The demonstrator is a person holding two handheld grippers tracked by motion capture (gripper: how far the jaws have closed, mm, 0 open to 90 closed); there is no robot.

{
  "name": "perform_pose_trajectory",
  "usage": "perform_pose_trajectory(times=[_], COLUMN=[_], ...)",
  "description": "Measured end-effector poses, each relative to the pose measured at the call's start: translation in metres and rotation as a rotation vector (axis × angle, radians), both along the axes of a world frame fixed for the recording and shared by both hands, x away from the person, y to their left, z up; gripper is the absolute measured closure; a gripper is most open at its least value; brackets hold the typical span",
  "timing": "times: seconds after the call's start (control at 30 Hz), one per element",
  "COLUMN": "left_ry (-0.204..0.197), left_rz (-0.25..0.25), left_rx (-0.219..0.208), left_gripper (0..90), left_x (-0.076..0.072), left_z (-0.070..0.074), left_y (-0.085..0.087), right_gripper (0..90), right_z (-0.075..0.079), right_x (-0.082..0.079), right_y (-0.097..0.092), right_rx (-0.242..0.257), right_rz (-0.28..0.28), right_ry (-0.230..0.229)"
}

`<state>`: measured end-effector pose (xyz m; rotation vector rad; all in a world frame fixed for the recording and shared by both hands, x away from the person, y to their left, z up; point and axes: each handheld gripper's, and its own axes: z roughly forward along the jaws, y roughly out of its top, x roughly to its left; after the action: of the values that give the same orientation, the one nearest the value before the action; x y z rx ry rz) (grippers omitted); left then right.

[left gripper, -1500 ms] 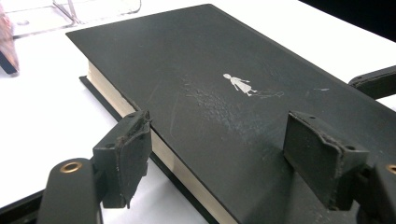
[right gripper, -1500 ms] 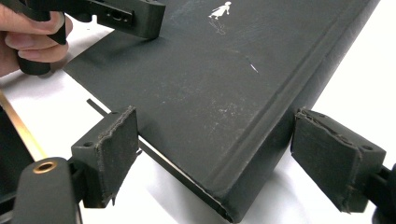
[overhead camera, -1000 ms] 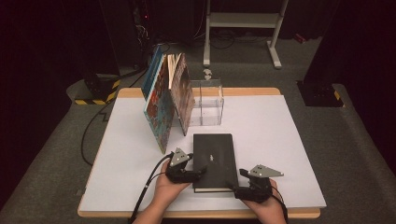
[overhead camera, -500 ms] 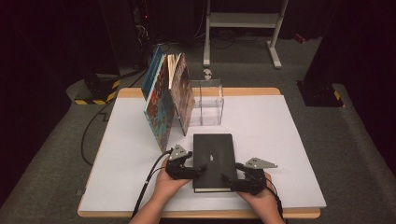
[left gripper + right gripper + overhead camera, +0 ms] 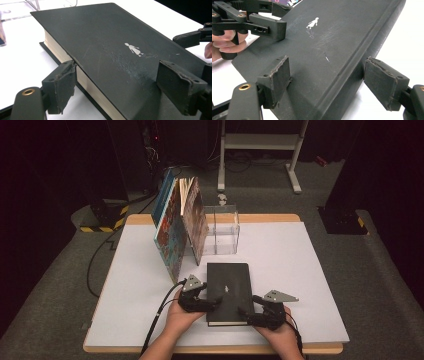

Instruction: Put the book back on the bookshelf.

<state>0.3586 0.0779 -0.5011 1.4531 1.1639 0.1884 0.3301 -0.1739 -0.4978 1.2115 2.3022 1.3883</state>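
Fingers [image 5: 62,86] of both grippers stand spread, gripping nothing, flanking the black book's [image 5: 228,290] long sides near the table's [image 5: 310,270] front edge.

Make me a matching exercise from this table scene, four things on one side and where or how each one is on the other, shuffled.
Things:
1. black book
2. clear box
3. colourful books
4. left claw

Places or states:
A. leaning together at the table's back left
B. lying flat near the front edge
C. at the black book's page edge, its jaws astride the cover
D. see-through, standing just behind the black book

Pairs: 1-B, 2-D, 3-A, 4-C
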Motion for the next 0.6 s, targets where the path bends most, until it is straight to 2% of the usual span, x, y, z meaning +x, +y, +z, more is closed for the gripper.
perform_pose_trajectory(times=[0.3, 0.37, 0.4, 0.47, 0.53, 0.6], left_ry=[-0.020, -0.027, -0.021, -0.012, -0.009, -0.010], left_rz=[0.010, 0.012, 0.005, 0.004, 0.001, -0.013], left_rx=[0.003, -0.010, -0.010, -0.035, -0.059, -0.066], left_gripper=[21.3, 23.6, 24.9, 28.1, 32.9, 37.4], left_x=[-0.003, -0.002, -0.001, 0.002, 0.005, 0.008], left_z=[0.007, 0.010, 0.011, 0.014, 0.018, 0.021], left_y=[0.001, 0.001, 0.002, 0.002, 0.003, 0.005], right_gripper=[21.6, 21.8, 21.8, 21.9, 21.9, 22.0], right_z=[0.002, 0.003, 0.003, 0.004, 0.004, 0.006], right_x=[-0.001, 0.000, 0.000, 0.000, 0.000, 0.000], right_y=[-0.002, -0.003, -0.003, -0.004, -0.005, -0.006], right_rx=[0.005, 0.008, 0.009, 0.011, 0.015, 0.021], right_rz=[0.017, 0.025, 0.029, 0.033, 0.038, 0.039], right_ry=[-0.003, -0.004, -0.006, -0.006, -0.010, -0.006])
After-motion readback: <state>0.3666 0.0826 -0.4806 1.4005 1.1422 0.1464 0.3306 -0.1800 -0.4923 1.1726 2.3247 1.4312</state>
